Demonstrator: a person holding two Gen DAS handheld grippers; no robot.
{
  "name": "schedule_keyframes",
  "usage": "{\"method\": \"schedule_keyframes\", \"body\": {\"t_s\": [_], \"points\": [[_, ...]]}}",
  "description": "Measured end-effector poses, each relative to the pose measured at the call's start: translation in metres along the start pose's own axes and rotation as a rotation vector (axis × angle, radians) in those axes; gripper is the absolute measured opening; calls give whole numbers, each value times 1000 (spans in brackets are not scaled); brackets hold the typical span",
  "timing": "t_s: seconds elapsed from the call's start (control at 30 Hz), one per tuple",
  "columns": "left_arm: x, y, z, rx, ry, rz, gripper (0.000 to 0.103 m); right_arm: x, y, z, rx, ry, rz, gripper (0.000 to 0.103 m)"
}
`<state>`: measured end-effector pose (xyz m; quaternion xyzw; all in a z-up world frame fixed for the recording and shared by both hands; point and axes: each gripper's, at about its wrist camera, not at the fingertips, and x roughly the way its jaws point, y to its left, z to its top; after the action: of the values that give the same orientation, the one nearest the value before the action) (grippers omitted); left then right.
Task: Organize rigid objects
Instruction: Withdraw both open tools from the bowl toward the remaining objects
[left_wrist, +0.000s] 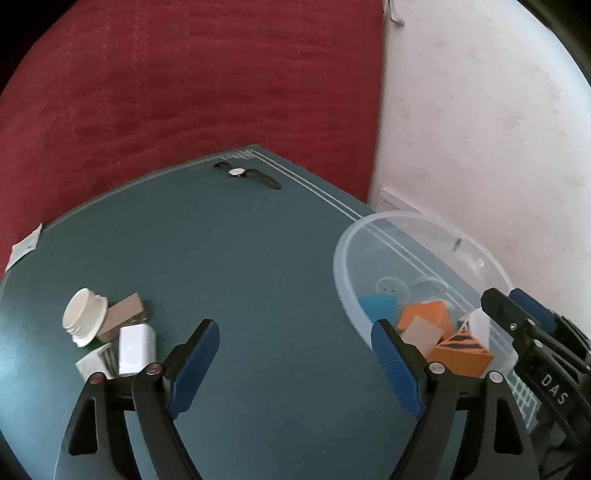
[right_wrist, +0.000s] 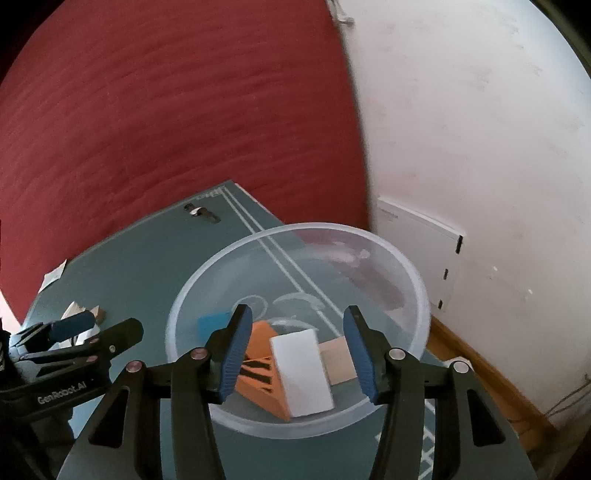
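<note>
Orange box (right_wrist: 260, 373) half hidden behind white block (right_wrist: 301, 373)

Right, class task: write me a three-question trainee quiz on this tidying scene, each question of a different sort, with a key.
1. True or false: the wristwatch lies inside the clear bowl.
2. Multiple choice: which of these is still out on the green mat? A) the orange striped block B) the white bottle cap C) the blue block
3. Fill in: over the bowl, the right gripper has its jaws ____, with nothing pressed between the pads.

Key
1. False: it lies on the mat near the far edge.
2. B: it sits with the other small items in front of the left gripper; the other two are in the bowl.
3. open
</note>
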<state>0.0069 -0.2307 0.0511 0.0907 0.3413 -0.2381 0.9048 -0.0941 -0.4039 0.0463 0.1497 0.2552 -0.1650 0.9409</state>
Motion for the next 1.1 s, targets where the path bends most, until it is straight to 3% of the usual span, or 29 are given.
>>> {"method": "schedule_keyframes", "body": {"t_s": [1.1], "points": [[-22, 106, -31, -227, 9, 161, 88, -3, 95, -20, -142, 47, 159, 54]]}}
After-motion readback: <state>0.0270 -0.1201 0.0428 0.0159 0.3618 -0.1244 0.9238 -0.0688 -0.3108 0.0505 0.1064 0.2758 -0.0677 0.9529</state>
